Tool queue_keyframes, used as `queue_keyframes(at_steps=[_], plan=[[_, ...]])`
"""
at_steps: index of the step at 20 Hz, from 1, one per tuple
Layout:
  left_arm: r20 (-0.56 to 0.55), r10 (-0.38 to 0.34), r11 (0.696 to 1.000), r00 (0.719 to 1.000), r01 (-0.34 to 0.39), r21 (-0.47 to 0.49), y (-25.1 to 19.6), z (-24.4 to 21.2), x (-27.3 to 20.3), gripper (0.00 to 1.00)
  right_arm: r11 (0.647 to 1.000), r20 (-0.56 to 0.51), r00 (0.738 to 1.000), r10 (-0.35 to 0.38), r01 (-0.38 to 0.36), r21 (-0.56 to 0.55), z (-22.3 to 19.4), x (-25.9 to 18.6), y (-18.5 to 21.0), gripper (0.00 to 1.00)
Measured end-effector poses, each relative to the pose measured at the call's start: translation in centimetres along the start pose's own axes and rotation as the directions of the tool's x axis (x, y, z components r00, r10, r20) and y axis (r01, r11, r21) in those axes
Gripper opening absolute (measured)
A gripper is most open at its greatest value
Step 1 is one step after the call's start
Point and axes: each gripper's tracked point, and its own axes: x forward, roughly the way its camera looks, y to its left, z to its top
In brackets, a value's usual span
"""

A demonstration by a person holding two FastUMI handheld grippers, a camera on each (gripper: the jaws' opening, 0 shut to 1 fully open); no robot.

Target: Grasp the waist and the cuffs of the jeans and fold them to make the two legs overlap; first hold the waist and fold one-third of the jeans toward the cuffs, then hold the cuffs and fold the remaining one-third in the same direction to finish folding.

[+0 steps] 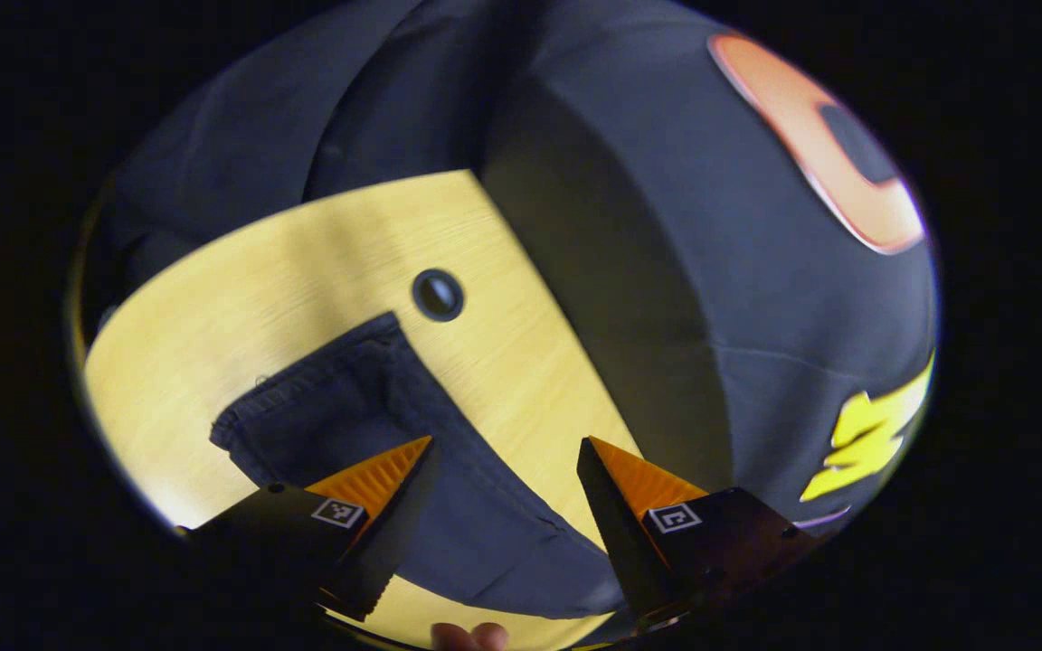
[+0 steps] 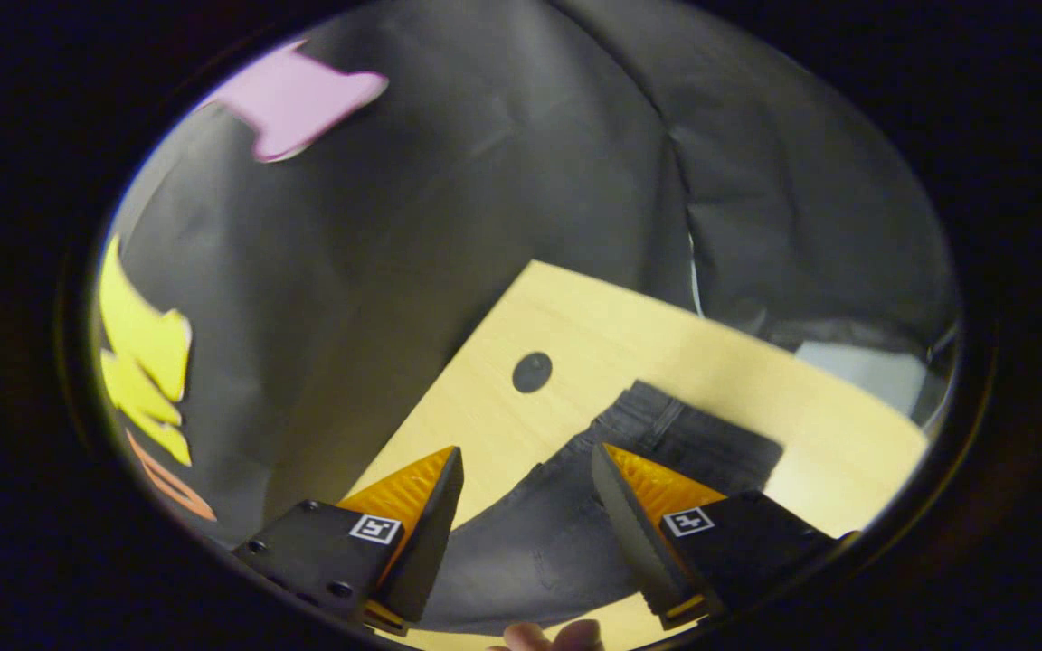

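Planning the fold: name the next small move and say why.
Probably lower both tongs to the jeans and close. The left tongs and right tongs are open above the cloth, which lies flat on the table; nothing is gripped.

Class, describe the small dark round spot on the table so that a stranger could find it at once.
Start at the pale wooden table in front of the black cloth wall. Dark jeans lie on it; just past their end, nearer the wall, sits the round spot. It is small, dark and oval-looking, set in bare wood, apart from the cloth.
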Motion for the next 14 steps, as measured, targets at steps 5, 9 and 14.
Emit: queue_keyframes(at_steps=[5,9,14], plan=[[0.281,-0.163,0.897,0.946,0.024,0.442,-8.1,-0.2,-8.7,0.98,0.903,0.291,0.947,0.137,0.001,-0.429,1.7,-9.9,3.1,0.89],[0.412,-0.307,0.829,0.858,0.028,0.559,-12.2,-2.3,-15.9,0.98,0.863,0.342,0.930,0.135,0.059,-0.501,-1.9,-15.8,1.5,0.84],[0.517,-0.339,0.754,0.786,-0.102,0.649,-11.8,-5.6,-20.1,1.00,0.909,0.326,0.944,0.060,0.083,-0.409,-6.1,-19.8,-4.9,1.00]])
